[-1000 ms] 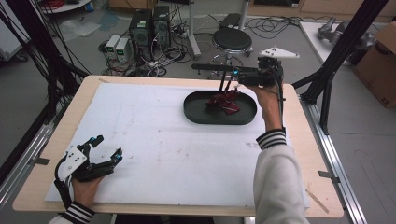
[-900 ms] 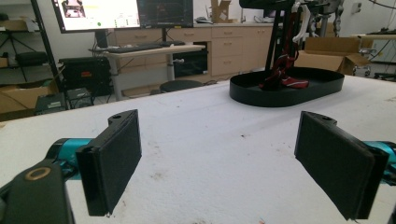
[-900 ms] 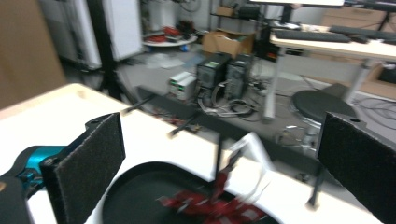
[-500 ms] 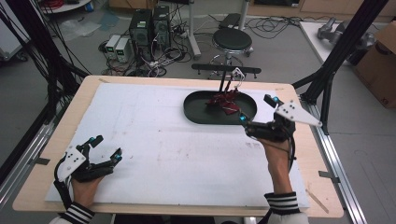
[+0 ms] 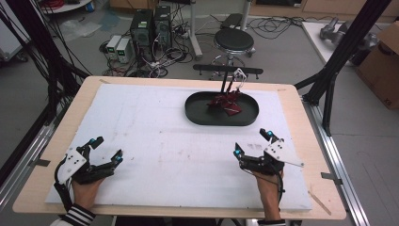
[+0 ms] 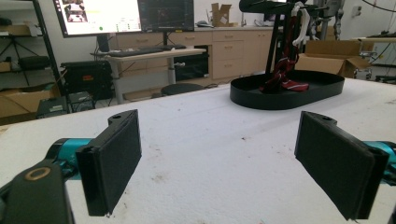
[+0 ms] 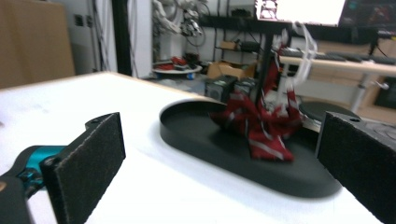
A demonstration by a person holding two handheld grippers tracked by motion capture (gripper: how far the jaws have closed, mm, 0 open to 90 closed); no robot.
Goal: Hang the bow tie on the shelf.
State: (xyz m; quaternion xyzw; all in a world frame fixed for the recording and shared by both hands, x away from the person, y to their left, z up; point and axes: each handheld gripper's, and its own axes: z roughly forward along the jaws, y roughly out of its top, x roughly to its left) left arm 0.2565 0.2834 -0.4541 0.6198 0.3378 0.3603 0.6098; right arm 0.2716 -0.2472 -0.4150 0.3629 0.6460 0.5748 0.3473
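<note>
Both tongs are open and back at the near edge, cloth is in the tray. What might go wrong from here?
1. The red striped cloth drapes from the hanger on the black stand into the black tray; tugging it might tip the stand.
2. The tray sits loose on the white mat; a push may slide it.
3. The right tongs would cross the tray rim, so a low approach may catch it.

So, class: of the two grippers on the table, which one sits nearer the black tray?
The right gripper, fingers spread, sits just below the black tray. The left gripper rests at the table's far-left near corner.
</note>
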